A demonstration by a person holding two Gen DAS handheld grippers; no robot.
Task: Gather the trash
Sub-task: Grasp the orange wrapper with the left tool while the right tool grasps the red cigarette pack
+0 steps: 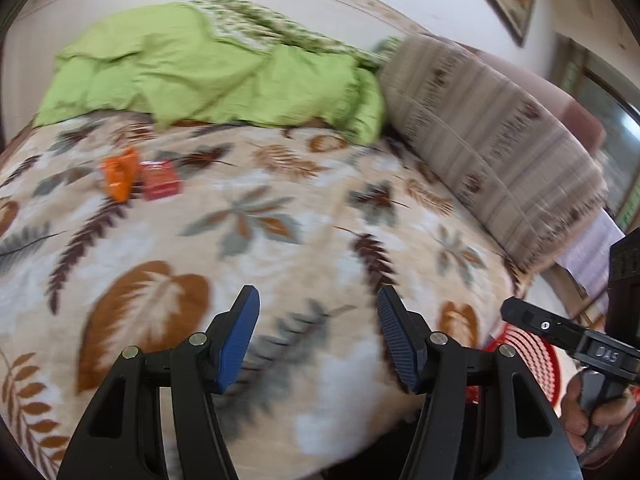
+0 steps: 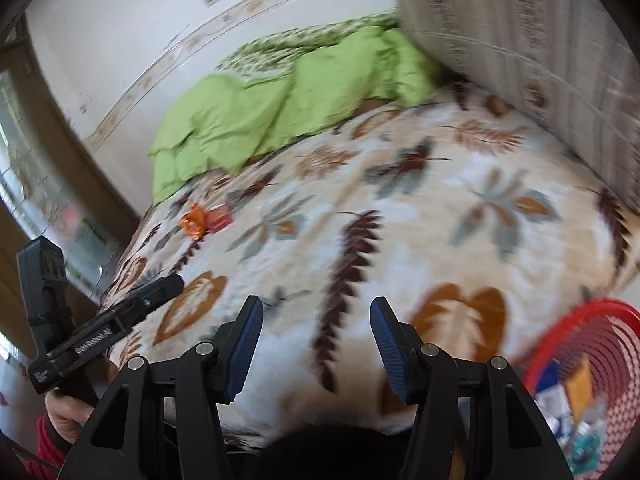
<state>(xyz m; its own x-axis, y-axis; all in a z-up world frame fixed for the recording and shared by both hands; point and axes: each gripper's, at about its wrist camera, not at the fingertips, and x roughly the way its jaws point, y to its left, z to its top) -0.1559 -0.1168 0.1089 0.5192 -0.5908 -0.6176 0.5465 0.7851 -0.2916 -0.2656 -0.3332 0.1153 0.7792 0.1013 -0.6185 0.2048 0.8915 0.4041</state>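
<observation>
An orange wrapper (image 1: 119,175) and a red packet (image 1: 161,179) lie side by side on the leaf-patterned bedspread (image 1: 304,216), far ahead and to the left. In the right wrist view the orange wrapper (image 2: 194,220) and red packet (image 2: 219,217) sit near the bed's left edge. My left gripper (image 1: 318,300) hangs open over the bedspread with nothing between its blue pads (image 1: 236,344). My right gripper (image 2: 316,312) is also open and empty. A red mesh basket (image 2: 596,344) holding several wrappers stands at the lower right, beside the bed; its rim (image 1: 532,340) shows in the left wrist view.
A crumpled green blanket (image 1: 216,72) lies along the far side of the bed. A striped grey pillow (image 1: 496,136) rests at the right. A hand (image 1: 580,412) holds the other gripper at each frame's edge. Both views are motion-blurred.
</observation>
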